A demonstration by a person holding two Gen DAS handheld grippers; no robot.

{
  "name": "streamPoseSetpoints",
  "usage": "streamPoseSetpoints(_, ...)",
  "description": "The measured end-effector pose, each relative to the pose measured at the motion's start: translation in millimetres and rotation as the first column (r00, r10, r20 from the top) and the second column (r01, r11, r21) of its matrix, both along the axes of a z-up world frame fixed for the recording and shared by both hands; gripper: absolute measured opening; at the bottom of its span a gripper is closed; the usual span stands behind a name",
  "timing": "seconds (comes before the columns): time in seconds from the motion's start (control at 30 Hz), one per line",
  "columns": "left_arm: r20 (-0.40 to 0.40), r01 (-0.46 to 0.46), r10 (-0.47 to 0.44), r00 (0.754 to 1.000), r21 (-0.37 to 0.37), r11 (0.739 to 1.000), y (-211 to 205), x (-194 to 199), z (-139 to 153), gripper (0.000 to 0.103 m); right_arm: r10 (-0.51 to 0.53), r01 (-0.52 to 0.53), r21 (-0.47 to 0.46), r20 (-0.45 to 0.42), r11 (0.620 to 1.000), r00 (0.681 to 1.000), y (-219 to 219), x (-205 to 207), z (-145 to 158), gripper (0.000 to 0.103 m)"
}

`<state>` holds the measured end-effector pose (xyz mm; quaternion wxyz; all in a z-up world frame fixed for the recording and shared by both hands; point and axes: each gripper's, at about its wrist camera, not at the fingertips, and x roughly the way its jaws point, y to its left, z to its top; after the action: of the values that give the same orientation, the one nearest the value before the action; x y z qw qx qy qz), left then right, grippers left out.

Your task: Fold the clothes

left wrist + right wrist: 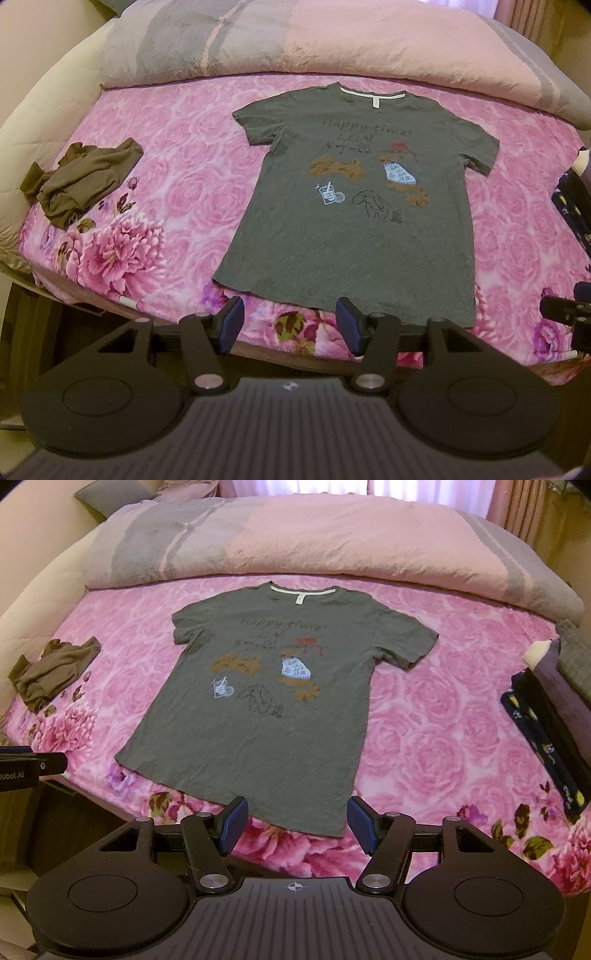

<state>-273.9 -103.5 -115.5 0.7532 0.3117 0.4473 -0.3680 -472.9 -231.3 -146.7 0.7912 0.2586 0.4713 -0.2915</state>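
The grey short-sleeved cotton T-shirt with the printed front point(351, 229) lies spread flat, face up, on the pink rose-patterned bed sheet point(177, 177), its hem at the near edge of the bed, and my worry is that if I pinch only the top layer of that hem, or catch the sheet with it, the fold will drag crooked and bunch the fabric. My left gripper point(291, 325) hangs with its blue pads wide apart over the hem's left stretch, holding nothing. My right gripper point(295, 825) stands equally spread over the hem's right corner, also empty and, as far as I can judge, not yet touching cloth.
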Motion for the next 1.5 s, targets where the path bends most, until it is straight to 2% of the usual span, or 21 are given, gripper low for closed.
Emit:
streamPoseSetpoints(0.17,-0.005,-0.005,0.005,1.000,0.002,1.000,-2.6,5.1,-3.2,0.051,-0.001,0.001,0.008,0.001,1.000,1.000,-3.3,2.0,-2.7,0.063)
streamPoseSetpoints(0.43,-0.077,-0.040,0.036,0.996,-0.044,0.998,-12.4,27.4,-12.6,0.051,-0.071,0.072,0.052,-0.017,0.996,0.997,-17.4,-3.3,-15.3,0.063)
streamPoseSetpoints(0.67,-0.142,-0.094,0.081,0.987,-0.085,0.992,-28.0,70.2,-22.7,0.051,-0.155,0.158,0.067,-0.056,0.985,0.986,-40.9,-7.3,-30.2,0.063)
streamPoseSetpoints(0.83,-0.195,-0.137,0.118,0.974,-0.086,0.987,-46.2,118.0,-42.4,0.050,-0.222,0.229,0.090,-0.087,0.969,0.971,-65.2,0.3,-51.3,0.063)
streamPoseSetpoints(1.0,-0.260,-0.187,0.159,0.952,-0.087,0.978,-77.7,183.8,-76.5,0.050,-0.324,0.333,0.112,-0.090,0.936,0.942,-102.8,14.4,-77.2,0.063)
streamPoseSetpoints(1.17,-0.311,-0.220,0.181,0.933,-0.094,0.971,-130.7,257.7,-124.7,0.045,-0.457,0.462,0.131,-0.066,0.877,0.887,-159.1,35.2,-109.7,0.063)
streamPoseSetpoints(1.3,-0.331,-0.251,0.201,0.922,-0.116,0.961,-172.4,317.5,-168.1,0.045,-0.535,0.541,0.129,-0.082,0.831,0.841,-203.5,59.0,-144.3,0.063)
streamPoseSetpoints(1.43,-0.343,-0.299,0.232,0.910,-0.155,0.942,-211.1,375.2,-212.0,0.045,-0.560,0.565,0.125,-0.079,0.815,0.825,-235.1,79.1,-180.5,0.063)
streamPoseSetpoints(1.5,-0.364,-0.337,0.258,0.895,-0.172,0.926,-224.4,402.4,-234.6,0.045,-0.563,0.570,0.120,-0.086,0.813,0.822,-246.3,85.3,-196.6,0.063)
